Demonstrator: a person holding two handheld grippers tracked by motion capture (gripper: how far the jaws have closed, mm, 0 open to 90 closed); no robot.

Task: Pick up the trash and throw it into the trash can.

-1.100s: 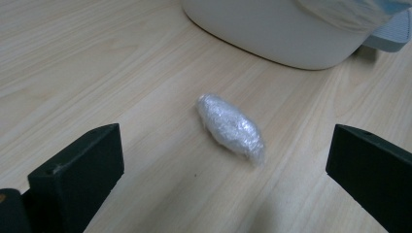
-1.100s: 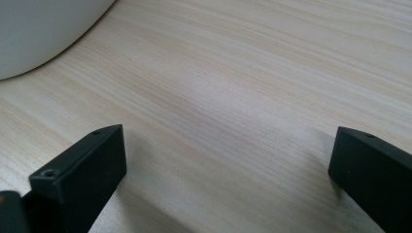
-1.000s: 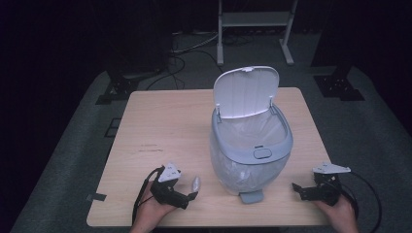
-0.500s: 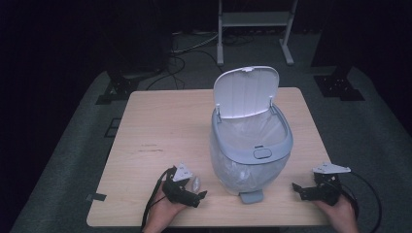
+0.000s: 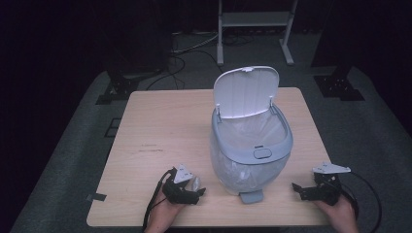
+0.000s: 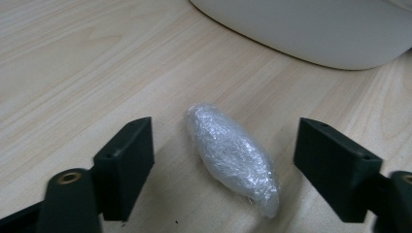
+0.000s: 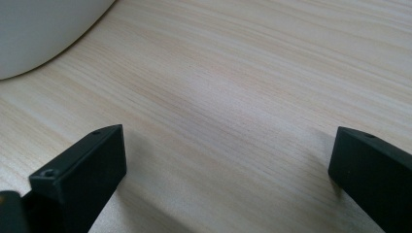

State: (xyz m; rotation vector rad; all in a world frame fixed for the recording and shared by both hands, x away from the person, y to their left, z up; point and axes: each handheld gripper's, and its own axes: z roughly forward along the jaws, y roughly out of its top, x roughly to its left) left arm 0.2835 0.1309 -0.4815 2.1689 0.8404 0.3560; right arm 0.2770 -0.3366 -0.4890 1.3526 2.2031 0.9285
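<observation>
Dark curtains and a metal stand close off the back of the room, and a pale wooden table sits in front of me with a grey pedal bin on it, lid tipped up and a clear liner inside.

Just left of the bin's base, near the table's front edge, lies a small wad of crumpled plastic wrap. The left gripper is set over it: its jaws stand on either side of the wad with clear gaps, pads not touching it. They have just been closing in on it, with the wad between them, so I'd say the pick-up is under way but no grip is made yet.

The right gripper rests near the table's front right corner, jaws spread wide over bare wood, holding nothing.

Next, as I judge it, the left jaws need to close until the pads pinch the wad across its narrow middle. The soft wrap may squash or slip, so a centred squeeze matters before lifting it over the bin's rim.
</observation>
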